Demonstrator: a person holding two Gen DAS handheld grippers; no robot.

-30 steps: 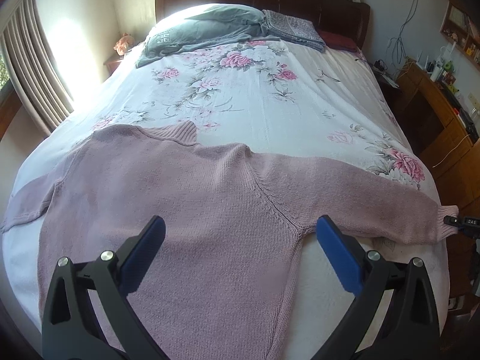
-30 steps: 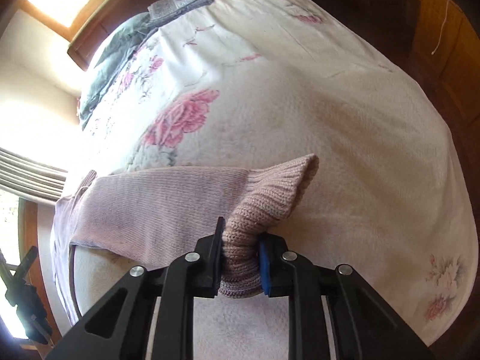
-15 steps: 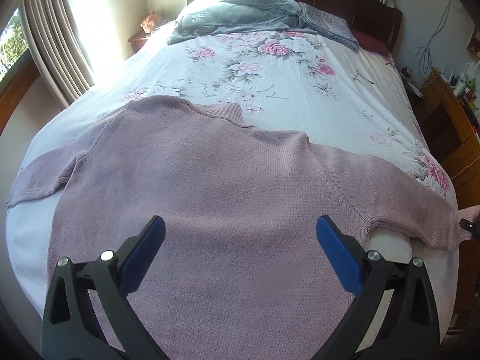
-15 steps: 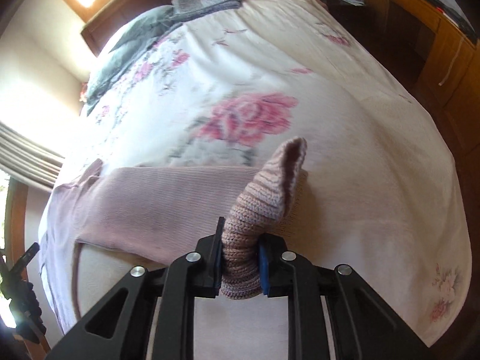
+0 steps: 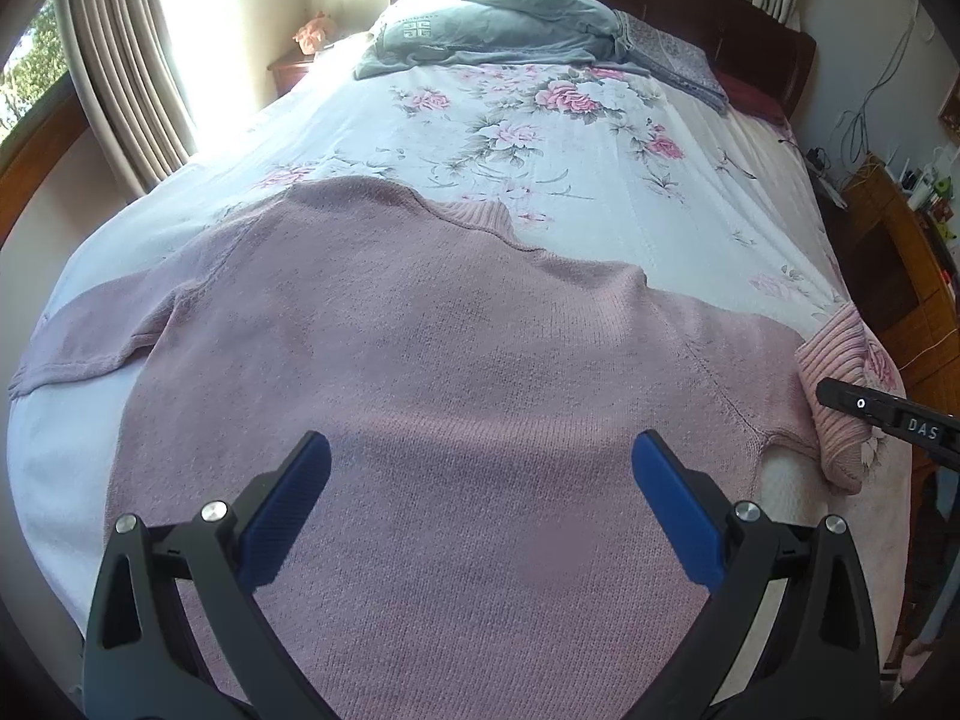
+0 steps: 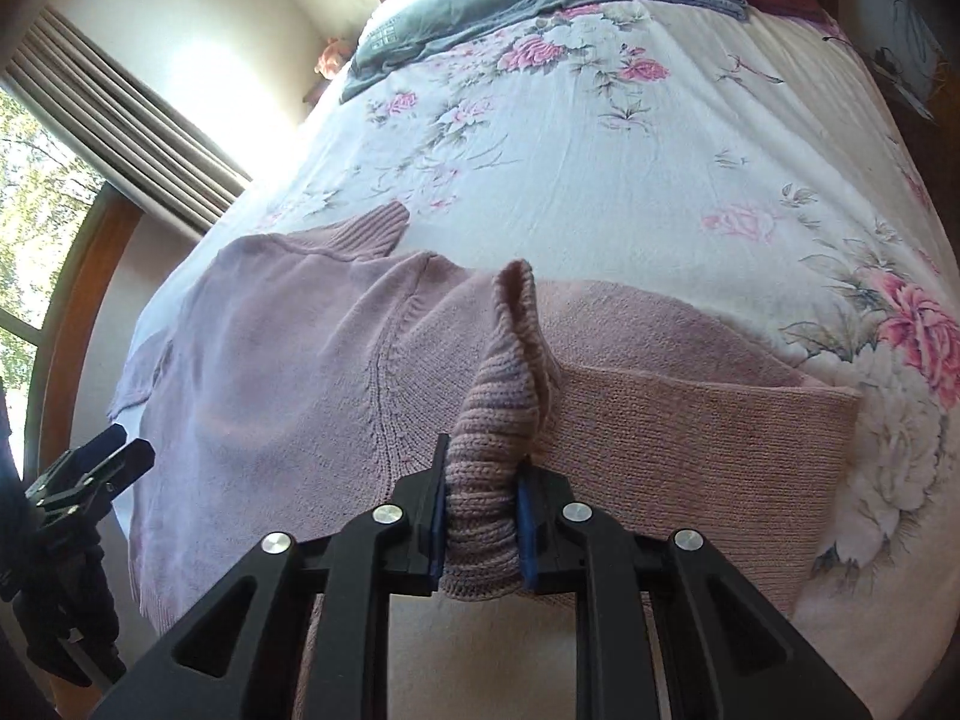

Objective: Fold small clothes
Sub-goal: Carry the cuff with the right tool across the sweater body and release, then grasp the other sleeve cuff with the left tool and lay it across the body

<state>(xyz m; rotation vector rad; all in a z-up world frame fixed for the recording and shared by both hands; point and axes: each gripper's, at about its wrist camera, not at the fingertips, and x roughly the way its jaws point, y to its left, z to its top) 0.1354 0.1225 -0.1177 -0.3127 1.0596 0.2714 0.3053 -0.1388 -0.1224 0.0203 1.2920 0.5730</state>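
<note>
A pink knitted sweater (image 5: 420, 372) lies flat across the foot of the bed, collar (image 5: 474, 217) pointing toward the pillows. My left gripper (image 5: 480, 480) hovers open over its lower body with nothing between the blue pads. My right gripper (image 6: 480, 516) is shut on the ribbed cuff (image 6: 492, 420) of the sweater's right sleeve, and that sleeve (image 6: 690, 420) is doubled back toward the body. From the left wrist view the lifted cuff (image 5: 834, 360) and the right gripper's black tip show at the right edge. The other sleeve (image 5: 90, 342) lies stretched out to the left.
The floral bedspread (image 5: 600, 180) covers the bed. A grey garment (image 5: 498, 30) and a folded patterned cloth (image 5: 672, 60) lie at the wooden headboard. Curtains and a window (image 6: 72, 180) stand left; a wooden cabinet (image 5: 900, 276) stands right of the bed.
My right gripper has carried the cuff leftward over the bed, folding the right sleeve back toward the sweater's body. The left gripper's view has shifted slightly and it has stayed open.
</note>
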